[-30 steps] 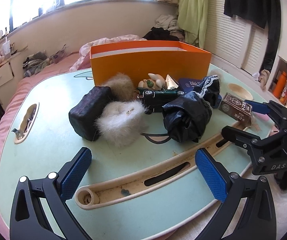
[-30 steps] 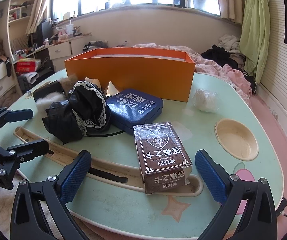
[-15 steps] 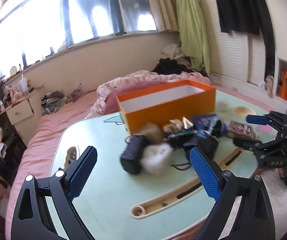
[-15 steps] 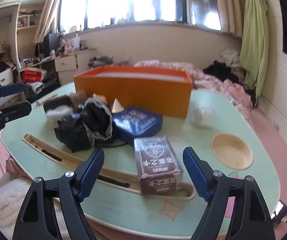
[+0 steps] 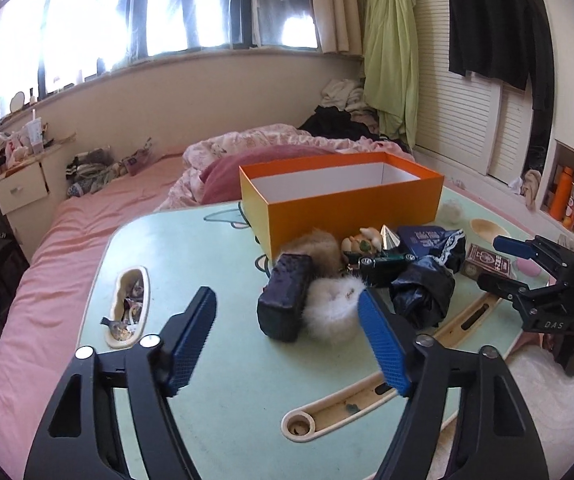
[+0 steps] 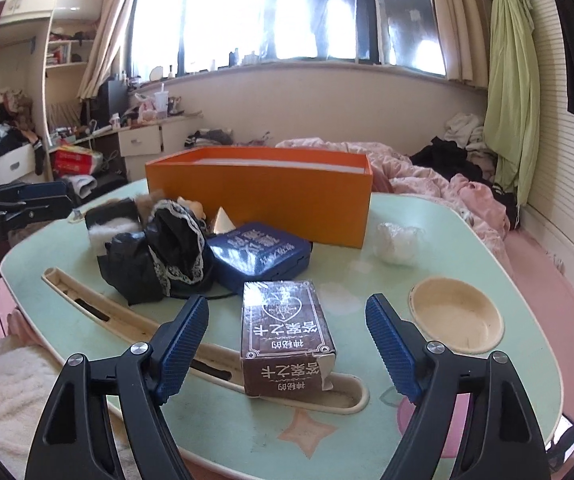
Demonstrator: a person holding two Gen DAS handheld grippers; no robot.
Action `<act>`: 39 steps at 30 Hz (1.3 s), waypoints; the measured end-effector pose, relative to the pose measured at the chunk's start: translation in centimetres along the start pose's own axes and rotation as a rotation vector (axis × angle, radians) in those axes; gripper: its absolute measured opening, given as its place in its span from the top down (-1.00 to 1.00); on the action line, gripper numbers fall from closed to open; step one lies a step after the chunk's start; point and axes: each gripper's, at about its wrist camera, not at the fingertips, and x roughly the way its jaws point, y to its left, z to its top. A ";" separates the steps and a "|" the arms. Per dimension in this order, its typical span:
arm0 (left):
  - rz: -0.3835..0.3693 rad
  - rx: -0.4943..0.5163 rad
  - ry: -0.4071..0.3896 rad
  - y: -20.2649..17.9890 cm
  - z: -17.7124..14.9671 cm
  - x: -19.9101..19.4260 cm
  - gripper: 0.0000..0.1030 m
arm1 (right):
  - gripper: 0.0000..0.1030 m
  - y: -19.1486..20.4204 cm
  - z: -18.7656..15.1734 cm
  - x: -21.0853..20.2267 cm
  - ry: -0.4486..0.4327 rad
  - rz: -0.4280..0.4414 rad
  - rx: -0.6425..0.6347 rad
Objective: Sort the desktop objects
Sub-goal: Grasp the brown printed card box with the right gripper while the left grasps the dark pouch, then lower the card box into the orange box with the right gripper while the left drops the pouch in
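An empty orange box [image 5: 351, 204] stands at the back of the mint table [image 5: 215, 364]; it also shows in the right wrist view [image 6: 259, 200]. In front of it lies a pile: a dark block [image 5: 285, 300], a white fluffy item [image 5: 333, 308], a black crumpled cloth [image 5: 423, 292], a toy car [image 5: 383, 264], a blue tin [image 6: 261, 254] and a brown card box [image 6: 285, 338]. My left gripper [image 5: 287, 354] is open, above the table before the block. My right gripper [image 6: 287, 346] is open around the card box without touching it.
A white crumpled ball [image 6: 397, 240] and a round cup recess [image 6: 455, 318] lie on the table's right. A long curved groove [image 5: 371, 400] runs along the front. An oval recess [image 5: 129, 312] holds small bits at the left. A pink bed [image 5: 59, 264] lies behind.
Both grippers rose and pulled back from the table, so the views look higher and farther. The left view now looks down into the orange box. Both stay open.
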 end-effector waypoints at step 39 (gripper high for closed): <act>-0.077 -0.208 -0.006 -0.1 11.0 10.4 -0.12 | -0.10 -1.8 14.9 11.2 0.137 0.027 0.207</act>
